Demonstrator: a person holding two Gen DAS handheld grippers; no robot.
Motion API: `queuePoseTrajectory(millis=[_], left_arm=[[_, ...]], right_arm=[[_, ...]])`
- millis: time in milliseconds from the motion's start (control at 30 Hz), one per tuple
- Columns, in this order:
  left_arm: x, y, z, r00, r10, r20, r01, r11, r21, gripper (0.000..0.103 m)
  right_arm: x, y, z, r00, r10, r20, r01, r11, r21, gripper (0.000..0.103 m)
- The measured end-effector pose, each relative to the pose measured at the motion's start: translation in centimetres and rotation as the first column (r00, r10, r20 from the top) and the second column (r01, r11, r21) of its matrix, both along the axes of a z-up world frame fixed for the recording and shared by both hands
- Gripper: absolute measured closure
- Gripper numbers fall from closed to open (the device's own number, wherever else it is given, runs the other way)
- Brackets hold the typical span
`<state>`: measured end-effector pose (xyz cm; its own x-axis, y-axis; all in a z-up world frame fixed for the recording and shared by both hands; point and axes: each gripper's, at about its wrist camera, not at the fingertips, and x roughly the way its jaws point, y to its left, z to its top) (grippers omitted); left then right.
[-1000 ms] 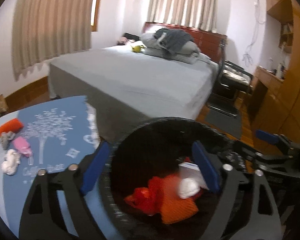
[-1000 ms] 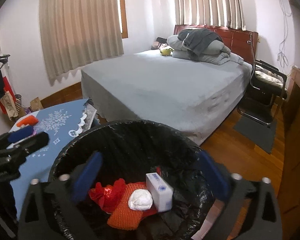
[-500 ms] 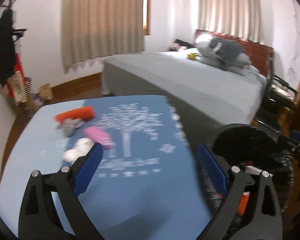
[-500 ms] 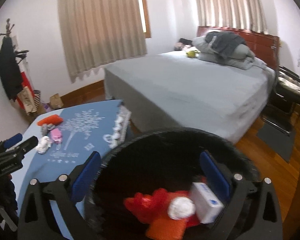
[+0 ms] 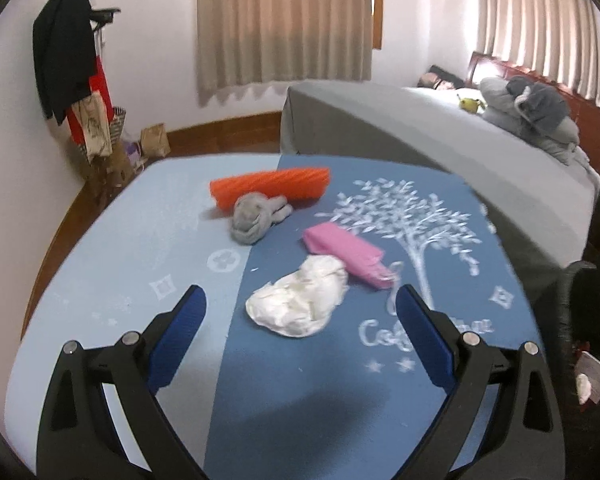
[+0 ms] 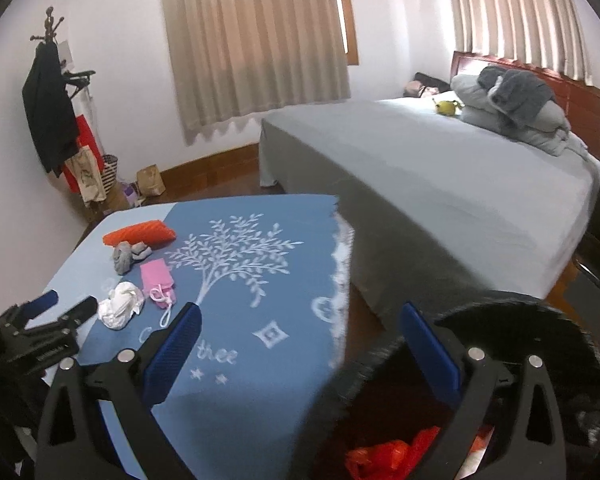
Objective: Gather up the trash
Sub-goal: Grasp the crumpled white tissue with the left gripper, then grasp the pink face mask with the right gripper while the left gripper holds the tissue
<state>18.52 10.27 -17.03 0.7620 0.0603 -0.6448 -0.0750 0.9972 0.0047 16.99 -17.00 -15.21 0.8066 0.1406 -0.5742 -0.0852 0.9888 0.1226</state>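
On the near part of the blue table cover with a white tree print (image 5: 292, 400), the left gripper (image 5: 300, 332) hovers with its blue-padded fingers spread wide and holding nothing, lined up on the crumpled white tissue wad (image 5: 300, 302) that lies just beyond them; that aim suggests the wad is the next piece to be picked. Touching the wad on its far right side lies a flat pink pouch with a cord (image 5: 346, 254), and farther toward the table's far edge a knotted grey cloth scrap (image 5: 256, 218) rests against a ribbed orange foam roll (image 5: 270, 190). All four pieces sit clustered left of the printed tree, well back from the right edge. Off that right edge stands the round bin lined with a black bag (image 6: 540, 320), already holding red and orange scraps; the right gripper (image 6: 300, 352) hangs over the gap between table and bin, fingers likewise apart and empty, probably waiting close to the drop point. Beyond stands a bed with a grey sheet (image 6: 440, 168).
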Motion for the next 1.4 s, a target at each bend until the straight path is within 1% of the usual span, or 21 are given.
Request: queuePoseTrajectory(millis=[167,267,433,533,600,633,667,700,767,867,933,1133,1267,1400], left_arm=[[2.6,0.8,-2.2,0.999,0.008,-0.052,-0.009,1.000,-0.021,0.010],[3.6,1.0,-3.1,0.997,0.014,-0.071,-0.016,1.000,-0.027,0.010],[5.1,1.5,-4.2,0.992,0.019,-0.127,-0.028,0.997,-0.070,0.011],[5.6,1.4,-4.7,0.987,-0.006,-0.159,-0.010,0.995,-0.101,0.024],[5.8,1.2,-5.0,0.984,-0.018,-0.176,0.001,0.995,-0.099,0.028],[5.8,1.0,-5.0,0.985,-0.024,-0.173,0.007,0.995,-0.100,0.034],[5.8,1.0,-4.9,0.985,-0.031,-0.169,0.014,0.995,-0.101,0.041],[5.7,1.0,-4.9,0.986,-0.036,-0.165,0.019,0.994,-0.106,0.043],[5.5,1.2,-4.8,0.987,-0.036,-0.156,0.017,0.993,-0.120,0.054],[5.1,1.6,-4.4,0.991,-0.031,-0.133,0.011,0.989,-0.148,0.061],[4.9,1.8,-4.2,0.992,-0.024,-0.127,0.006,0.989,-0.145,0.062],[4.3,3.6,-3.2,0.996,0.022,-0.089,-0.030,0.995,-0.092,0.063],[4.4,6.1,-3.2,0.993,0.069,-0.092,-0.076,0.995,-0.069,0.063],[4.5,8.7,-3.2,0.989,0.111,-0.098,-0.117,0.991,-0.062,0.063]], right_arm=[[2.4,1.8,-1.3,1.000,0.013,-0.029,-0.013,1.000,-0.002,0.006],[3.3,2.6,-1.9,0.999,0.017,-0.042,-0.017,1.000,-0.005,0.006],[4.3,3.2,-2.5,0.998,0.028,-0.054,-0.029,1.000,-0.013,0.006],[4.6,3.4,-2.7,0.998,0.030,-0.057,-0.030,0.999,-0.010,0.006],[4.8,3.6,-2.8,0.998,0.032,-0.058,-0.032,0.999,-0.011,0.006],[4.8,3.7,-2.8,0.998,0.033,-0.058,-0.034,0.999,-0.013,0.006],[4.8,3.8,-2.8,0.998,0.036,-0.059,-0.037,0.999,-0.014,0.006],[4.9,4.0,-2.8,0.997,0.038,-0.060,-0.039,0.999,-0.015,0.006],[5.0,4.3,-2.9,0.997,0.041,-0.062,-0.042,0.999,-0.017,0.006],[5.3,4.9,-3.1,0.996,0.048,-0.069,-0.049,0.999,-0.019,0.006],[5.5,5.4,-3.2,0.996,0.056,-0.072,-0.058,0.998,-0.022,0.006],[6.4,7.7,-3.6,0.993,0.092,-0.074,-0.093,0.996,-0.011,0.006],[7.6,9.9,-4.0,0.990,0.119,-0.077,-0.119,0.993,0.005,0.006],[9.0,12.6,-4.3,0.985,0.153,-0.081,-0.153,0.988,0.003,0.006]])
